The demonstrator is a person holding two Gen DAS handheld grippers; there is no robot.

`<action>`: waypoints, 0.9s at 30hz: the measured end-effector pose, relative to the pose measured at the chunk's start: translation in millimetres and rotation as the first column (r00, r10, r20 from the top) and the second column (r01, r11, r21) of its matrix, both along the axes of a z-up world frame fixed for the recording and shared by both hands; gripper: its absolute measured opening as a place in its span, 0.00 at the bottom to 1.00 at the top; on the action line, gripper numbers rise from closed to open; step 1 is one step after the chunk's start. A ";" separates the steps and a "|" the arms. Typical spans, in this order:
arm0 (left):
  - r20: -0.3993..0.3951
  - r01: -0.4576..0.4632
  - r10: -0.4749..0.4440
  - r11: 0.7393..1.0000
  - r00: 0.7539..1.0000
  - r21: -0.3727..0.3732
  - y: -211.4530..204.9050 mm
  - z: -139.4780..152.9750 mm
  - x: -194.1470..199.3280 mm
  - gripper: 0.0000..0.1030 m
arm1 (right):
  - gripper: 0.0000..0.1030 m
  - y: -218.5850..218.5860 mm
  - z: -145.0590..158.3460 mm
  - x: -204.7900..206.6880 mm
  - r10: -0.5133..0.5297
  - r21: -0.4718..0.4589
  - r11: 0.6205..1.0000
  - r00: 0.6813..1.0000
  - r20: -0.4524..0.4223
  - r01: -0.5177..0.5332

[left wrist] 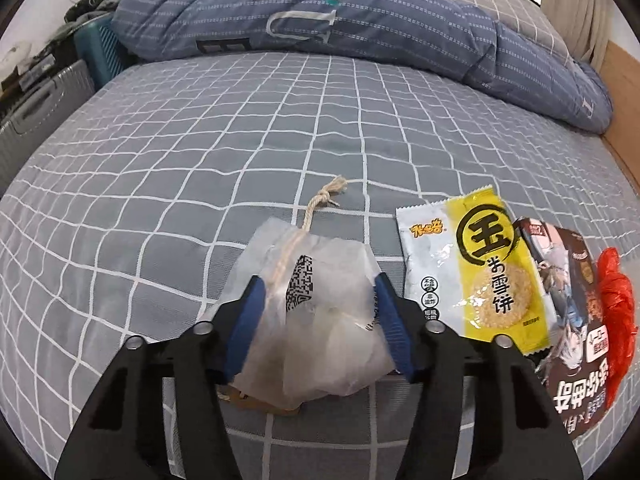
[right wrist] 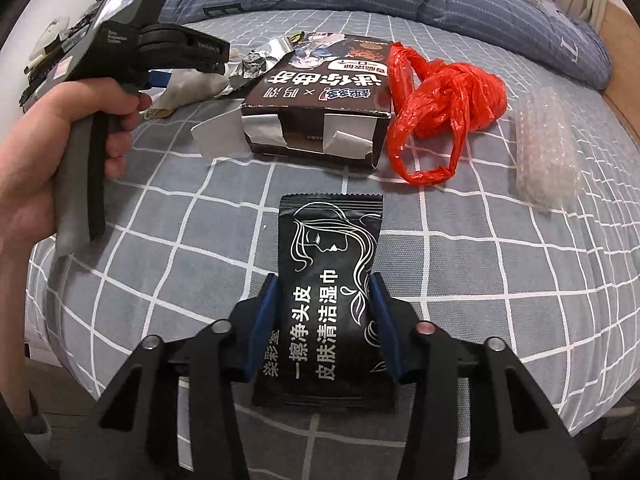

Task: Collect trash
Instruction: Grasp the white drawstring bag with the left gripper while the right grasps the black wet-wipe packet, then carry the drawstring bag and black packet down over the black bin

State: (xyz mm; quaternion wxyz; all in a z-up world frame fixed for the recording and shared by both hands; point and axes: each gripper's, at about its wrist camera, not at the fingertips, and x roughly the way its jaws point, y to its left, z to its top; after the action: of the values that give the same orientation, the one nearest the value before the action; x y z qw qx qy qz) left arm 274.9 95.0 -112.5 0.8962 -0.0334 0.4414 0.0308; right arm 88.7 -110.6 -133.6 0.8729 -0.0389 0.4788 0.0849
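On the grey checked bed sheet (left wrist: 200, 152) lies a translucent white pouch (left wrist: 332, 328) with a knotted cord. My left gripper (left wrist: 320, 284) is shut on it, a blue pad pressing each side. In the right wrist view a hand holds that gripper (right wrist: 164, 78) at the far left, with the pouch (right wrist: 192, 84) at its tip. My right gripper (right wrist: 322, 280) is shut on a black wet-wipe sachet (right wrist: 328, 248) printed in white. Beyond it sit an opened dark snack box (right wrist: 320, 80), a red plastic bag (right wrist: 444, 92), bubble wrap (right wrist: 548, 152) and crumpled foil (right wrist: 252, 66).
A yellow and white rice-cracker wrapper (left wrist: 480, 272) lies just right of the pouch, beside the dark box (left wrist: 576, 360) and the red bag (left wrist: 616, 304). A blue striped quilt (left wrist: 320, 12) is heaped at the far side. A grey suitcase (left wrist: 40, 112) stands left of the bed, a wooden frame (left wrist: 624, 92) right.
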 end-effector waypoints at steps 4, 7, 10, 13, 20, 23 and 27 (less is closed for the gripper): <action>0.009 -0.003 0.003 1.000 1.000 -0.022 2.9 1.9 -1.7 0.45 | 0.34 0.3 2.5 -1.8 0.008 0.011 1.000 1.000 0.000 -0.008; 0.016 -0.004 0.005 1.000 1.000 -0.026 3.3 4.1 -2.0 0.44 | 0.34 -2.2 5.2 -1.3 0.010 0.029 1.000 1.000 -0.001 -0.010; 0.023 -0.006 0.007 0.999 1.000 -0.033 4.2 7.4 -3.4 0.42 | 0.34 -4.5 7.6 0.5 0.010 0.041 0.999 1.000 -0.002 -0.010; 0.027 -0.007 0.008 0.999 1.000 -0.037 4.3 11.8 -7.3 0.41 | 0.34 -9.8 10.6 1.2 0.012 0.051 0.999 1.000 0.000 -0.012; 0.037 0.011 -0.010 0.999 0.999 -0.043 -0.7 29.0 -20.9 0.38 | 0.34 -21.4 14.6 1.8 0.015 0.077 0.997 1.000 -0.005 -0.015; 0.047 0.014 -0.012 1.000 0.999 -0.028 -3.3 37.3 -28.1 0.37 | 0.34 -23.3 17.7 -0.5 0.013 0.076 0.997 1.000 0.003 -0.013; 0.048 0.011 -0.009 0.999 0.999 -0.040 -2.8 44.9 -36.6 0.37 | 0.34 -26.1 27.6 -5.6 0.011 0.080 0.997 1.000 0.021 -0.013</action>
State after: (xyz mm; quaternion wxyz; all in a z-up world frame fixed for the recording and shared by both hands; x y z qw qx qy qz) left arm 238.4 92.2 -67.6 0.9058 -0.0498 0.4204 0.0165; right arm 83.1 -136.7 -106.0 0.8781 -0.0079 0.4658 0.1088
